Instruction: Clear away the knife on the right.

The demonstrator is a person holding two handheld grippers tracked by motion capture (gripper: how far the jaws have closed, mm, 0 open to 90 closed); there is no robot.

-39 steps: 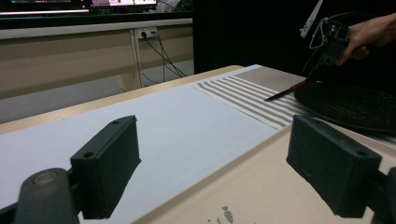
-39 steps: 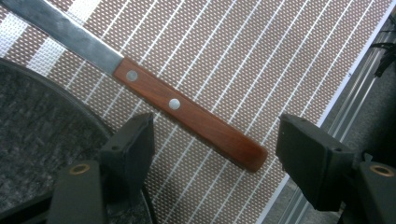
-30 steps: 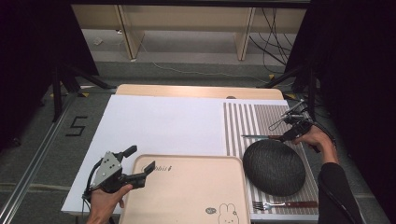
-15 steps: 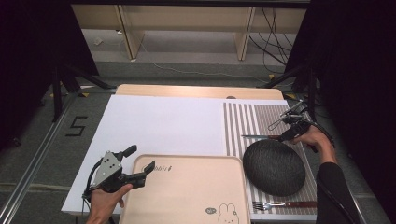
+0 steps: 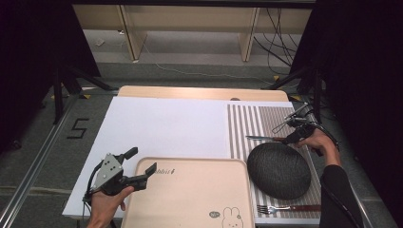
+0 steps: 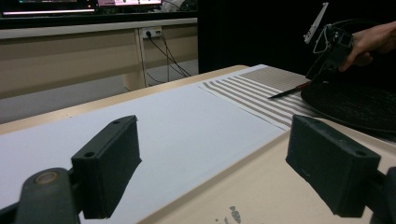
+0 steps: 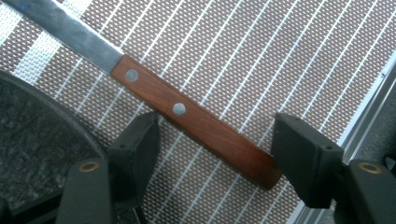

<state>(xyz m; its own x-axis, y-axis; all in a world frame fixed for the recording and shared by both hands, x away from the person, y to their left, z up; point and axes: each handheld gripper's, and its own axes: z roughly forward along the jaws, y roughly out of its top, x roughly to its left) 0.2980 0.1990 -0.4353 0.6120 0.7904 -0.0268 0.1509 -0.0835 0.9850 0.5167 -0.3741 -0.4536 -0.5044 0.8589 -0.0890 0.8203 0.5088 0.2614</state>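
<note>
Left gripper [image 5: 141, 172] sits at the tray's [image 5: 190, 199] left edge, low over it, jaws wide apart, nothing between them. In the left gripper view we see one jaw over the white sheet [image 6: 177, 126], the other over the tray [image 6: 261, 186].

Centre: tray lies at the near edge, overlapping the white sheet [image 5: 161, 128]. Striped mat [image 5: 252, 123] is to its right, with the dark plate [image 5: 279, 170] on it and a fork [image 5: 285, 207] just in front of the plate.

Knife [image 5: 266, 138] lies flat on the mat, just behind the plate, blade pointing left.

Right gripper [image 5: 291, 138] is down at the knife's handle. In the right gripper view we see the wooden handle [image 7: 196, 140] running diagonally between the jaws; they have just been closing, but both pads stand off it. No grip. Plate rim [image 7: 42, 140] sits just beside the left jaw.
</note>
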